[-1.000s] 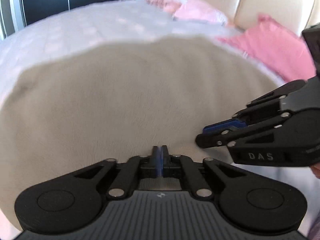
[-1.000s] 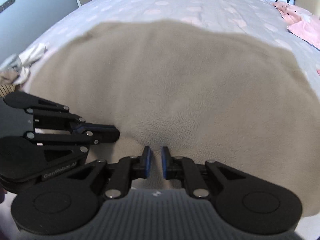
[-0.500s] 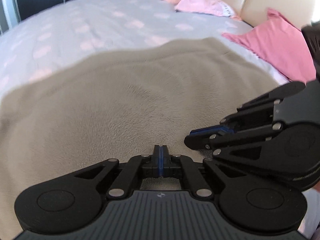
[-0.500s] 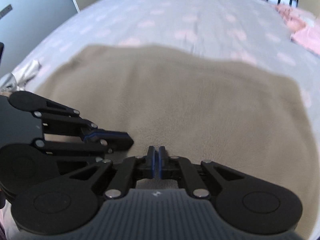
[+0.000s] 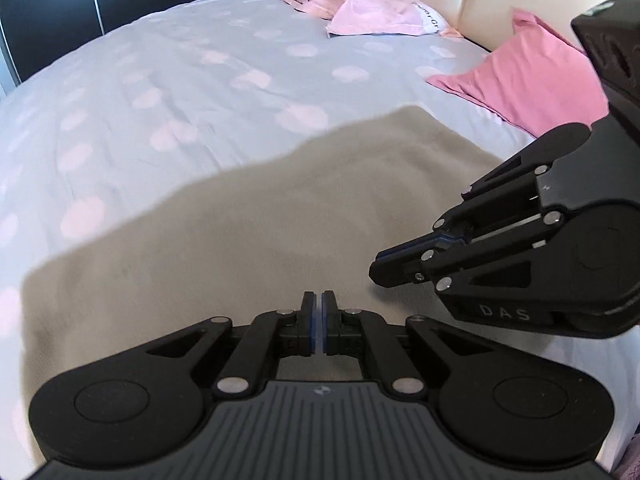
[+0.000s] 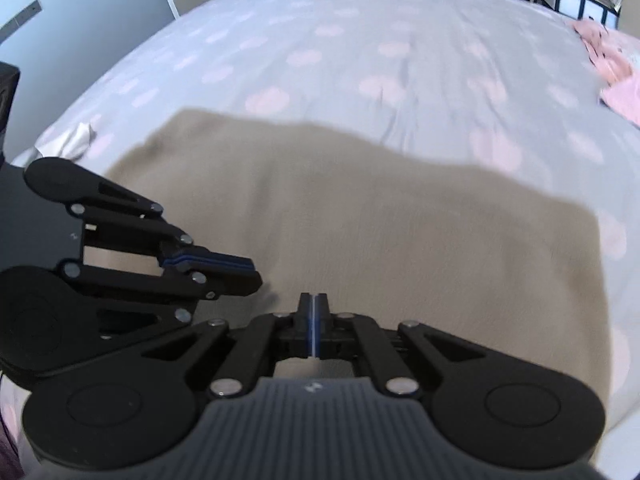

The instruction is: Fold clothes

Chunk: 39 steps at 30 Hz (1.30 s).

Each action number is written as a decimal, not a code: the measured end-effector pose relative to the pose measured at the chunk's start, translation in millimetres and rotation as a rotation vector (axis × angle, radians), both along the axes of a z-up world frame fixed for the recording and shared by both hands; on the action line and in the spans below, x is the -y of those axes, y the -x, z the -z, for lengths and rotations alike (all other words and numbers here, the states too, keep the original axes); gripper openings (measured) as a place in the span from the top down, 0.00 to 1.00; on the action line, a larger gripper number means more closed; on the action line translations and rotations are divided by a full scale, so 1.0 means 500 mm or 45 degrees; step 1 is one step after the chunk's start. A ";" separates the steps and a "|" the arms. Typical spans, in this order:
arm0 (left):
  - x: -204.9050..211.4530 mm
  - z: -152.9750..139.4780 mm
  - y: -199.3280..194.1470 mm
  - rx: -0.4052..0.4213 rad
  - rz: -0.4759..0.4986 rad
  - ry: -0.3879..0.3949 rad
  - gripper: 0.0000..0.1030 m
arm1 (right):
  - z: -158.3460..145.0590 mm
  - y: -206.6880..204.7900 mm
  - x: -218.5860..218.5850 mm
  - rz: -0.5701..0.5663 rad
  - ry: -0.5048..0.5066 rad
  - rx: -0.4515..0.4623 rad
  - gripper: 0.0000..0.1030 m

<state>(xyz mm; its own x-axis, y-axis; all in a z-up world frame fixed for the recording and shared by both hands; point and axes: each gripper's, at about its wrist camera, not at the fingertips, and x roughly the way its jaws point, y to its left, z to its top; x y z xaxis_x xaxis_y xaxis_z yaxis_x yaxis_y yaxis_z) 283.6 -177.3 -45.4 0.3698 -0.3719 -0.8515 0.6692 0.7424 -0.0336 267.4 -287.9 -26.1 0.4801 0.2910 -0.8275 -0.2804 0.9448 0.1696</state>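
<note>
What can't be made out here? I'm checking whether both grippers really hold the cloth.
- Left wrist view: the beige cloth's near edge, hidden under the left gripper.
- Right wrist view: whether cloth sits between the shut pads, hidden by the right gripper.
- Both views: the cloth's far edge, blurred.

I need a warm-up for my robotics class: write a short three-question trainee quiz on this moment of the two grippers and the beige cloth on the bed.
1. True or false: the left gripper has its jaws shut.
2. What lies nearest the beige cloth in the left wrist view? A) a pink pillow B) a laundry basket C) a stack of books
3. Fill in: the bedspread is pale grey with pink ____.

Key
1. True; the right gripper is shut too, both at the cloth's near edge.
2. A
3. Spots
</note>
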 end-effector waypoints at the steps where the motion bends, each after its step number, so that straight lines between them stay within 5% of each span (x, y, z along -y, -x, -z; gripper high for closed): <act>1: 0.006 0.001 -0.011 -0.007 -0.004 -0.004 1.00 | -0.007 -0.011 0.001 -0.002 0.002 0.008 1.00; 16: 0.020 0.123 -0.127 -0.180 -0.050 0.013 1.00 | 0.125 -0.136 0.023 0.053 -0.077 -0.152 1.00; 23: 0.012 0.103 -0.119 -0.184 -0.095 0.031 1.00 | 0.096 -0.124 0.033 0.042 -0.100 -0.134 1.00; 25: 0.012 0.090 -0.108 -0.161 -0.096 0.025 1.00 | 0.062 -0.106 0.051 0.032 -0.095 -0.095 0.92; 27: 0.013 0.075 -0.095 -0.136 -0.090 0.032 0.99 | 0.024 -0.080 0.091 0.038 -0.077 -0.048 0.63; 28: 0.014 0.066 -0.090 -0.121 -0.084 0.039 0.99 | 0.009 -0.067 0.118 0.050 -0.064 -0.036 0.57; 32: 0.035 0.040 -0.091 -0.064 -0.059 0.034 0.99 | -0.024 -0.022 0.242 0.144 -0.018 -0.027 0.50; 39: 0.091 0.061 -0.157 -0.060 -0.129 -0.069 0.99 | 0.061 0.009 0.431 0.347 -0.144 -0.158 0.27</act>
<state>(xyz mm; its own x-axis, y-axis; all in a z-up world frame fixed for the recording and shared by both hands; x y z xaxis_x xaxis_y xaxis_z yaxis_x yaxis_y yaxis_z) 362.0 -222.8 -76.1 0.3622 -0.2875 -0.8866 0.5890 0.8079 -0.0214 263.1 -503.2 -56.4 0.4504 0.2591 -0.8544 0.0096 0.9555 0.2948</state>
